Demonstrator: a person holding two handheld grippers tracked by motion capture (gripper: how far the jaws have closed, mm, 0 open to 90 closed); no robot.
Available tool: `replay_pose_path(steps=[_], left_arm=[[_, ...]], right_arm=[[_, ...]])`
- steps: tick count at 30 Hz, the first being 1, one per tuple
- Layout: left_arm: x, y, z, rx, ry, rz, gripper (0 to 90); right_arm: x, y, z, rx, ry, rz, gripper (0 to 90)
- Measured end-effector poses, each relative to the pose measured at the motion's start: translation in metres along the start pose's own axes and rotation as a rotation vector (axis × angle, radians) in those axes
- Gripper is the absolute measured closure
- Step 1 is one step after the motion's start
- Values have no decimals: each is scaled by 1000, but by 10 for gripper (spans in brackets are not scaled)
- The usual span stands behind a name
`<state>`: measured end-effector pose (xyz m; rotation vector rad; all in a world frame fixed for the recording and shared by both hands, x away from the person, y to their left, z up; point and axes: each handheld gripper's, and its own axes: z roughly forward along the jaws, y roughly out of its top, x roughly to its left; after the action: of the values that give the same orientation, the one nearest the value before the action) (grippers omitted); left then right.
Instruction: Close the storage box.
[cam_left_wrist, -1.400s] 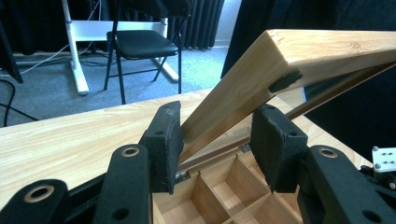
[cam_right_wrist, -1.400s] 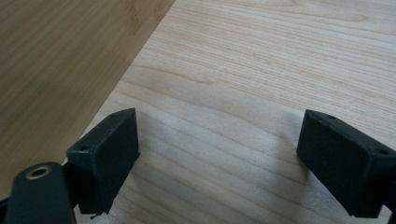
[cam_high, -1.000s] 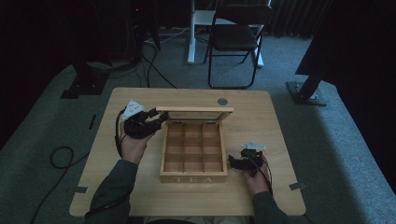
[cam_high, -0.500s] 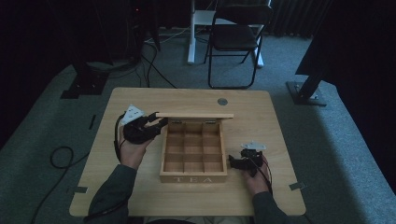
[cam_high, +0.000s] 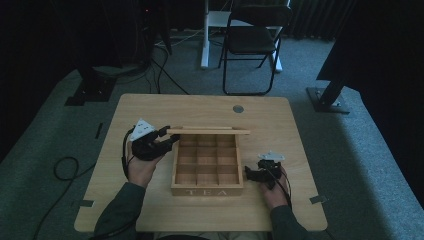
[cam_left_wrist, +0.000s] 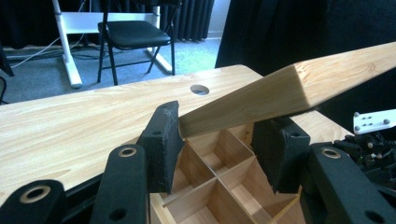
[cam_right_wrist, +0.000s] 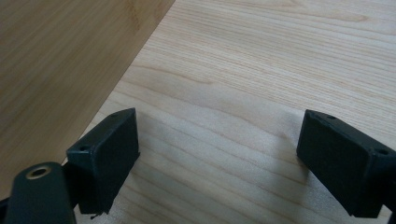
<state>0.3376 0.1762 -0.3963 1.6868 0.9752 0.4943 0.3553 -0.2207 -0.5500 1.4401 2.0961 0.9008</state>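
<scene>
A wooden tea box (cam_high: 207, 189) with several empty compartments (cam_left_wrist: 219, 161) stands mid-table. Its lid (cam_high: 207, 131) is raised and seen edge-on in the high view. My left gripper (cam_high: 169, 140) is at the lid's left end. In the left gripper view, the lid's end (cam_left_wrist: 261, 95) lies at the tips of the gripper (cam_left_wrist: 217, 135); its jaws have just been opening, and the left pad (cam_left_wrist: 163, 144) touches the lid's corner while the right pad (cam_left_wrist: 280, 154) sits under it. My right gripper (cam_high: 252, 174) rests open beside the box's right wall (cam_right_wrist: 56, 56), with bare tabletop between its jaws (cam_right_wrist: 217, 158).
The table (cam_high: 150, 205) has a round cable hole (cam_high: 238, 108) at its back. A folding chair (cam_high: 252, 40) and stand legs are on the carpet beyond the table. A cable loop (cam_high: 65, 167) lies on the floor at left.
The lid has swung up from a slant to edge-on. My left hand shifted slightly with it. The right hand has kept still.
</scene>
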Motion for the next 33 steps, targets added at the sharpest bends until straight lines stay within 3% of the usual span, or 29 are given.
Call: replay_pose_path(steps=[33], left_arm=[[-13,-26,-7,20,10,10,463]], right_arm=[[0,0,0,-1,0,-1,124]])
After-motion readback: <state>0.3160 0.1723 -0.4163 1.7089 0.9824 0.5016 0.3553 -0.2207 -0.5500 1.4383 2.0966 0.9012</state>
